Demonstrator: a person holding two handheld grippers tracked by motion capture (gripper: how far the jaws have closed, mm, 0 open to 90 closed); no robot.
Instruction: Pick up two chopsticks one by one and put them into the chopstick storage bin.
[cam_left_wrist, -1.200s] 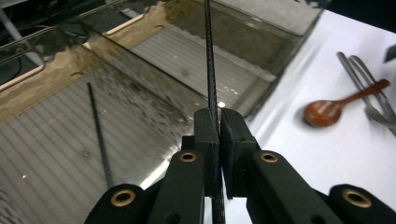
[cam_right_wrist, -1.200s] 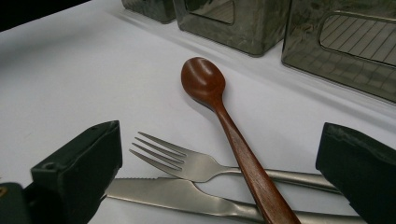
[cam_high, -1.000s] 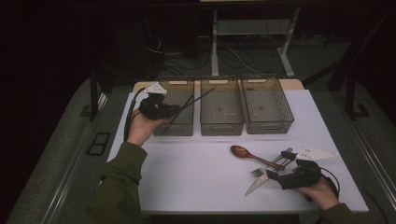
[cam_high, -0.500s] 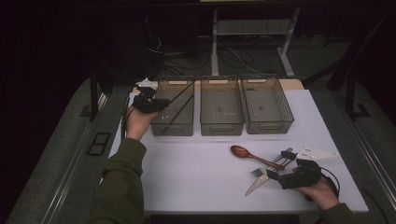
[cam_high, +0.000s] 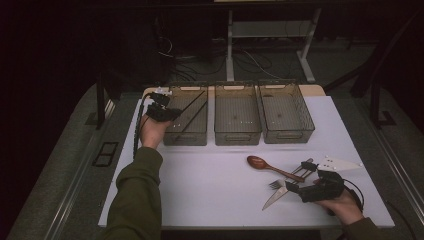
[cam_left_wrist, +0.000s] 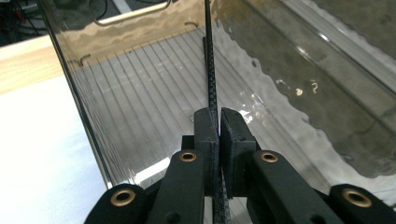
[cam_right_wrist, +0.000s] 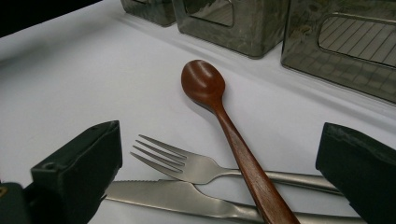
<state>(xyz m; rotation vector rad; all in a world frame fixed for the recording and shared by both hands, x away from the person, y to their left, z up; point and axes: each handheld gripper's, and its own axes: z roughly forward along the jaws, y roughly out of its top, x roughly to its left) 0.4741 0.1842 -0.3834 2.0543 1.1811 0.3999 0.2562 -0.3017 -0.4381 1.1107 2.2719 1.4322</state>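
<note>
My left gripper is at the near left corner of the left clear bin and is shut on a thin black stick. In the left gripper view the jaws pinch that stick, which runs forward over the ribbed floor of the bin. My right gripper rests open at the table's front right. Between its wide jaws lie a wooden spoon, a steel fork and a steel knife, the spoon handle crossing over both.
Three clear bins stand in a row at the back: left, middle and right. A second thin dark line slants across the left bin. The spoon, fork and knife lie on the white table.
My left gripper has shifted a little to the left and lower beside the left bin, still holding the stick. The right gripper and the cutlery have stayed put.
</note>
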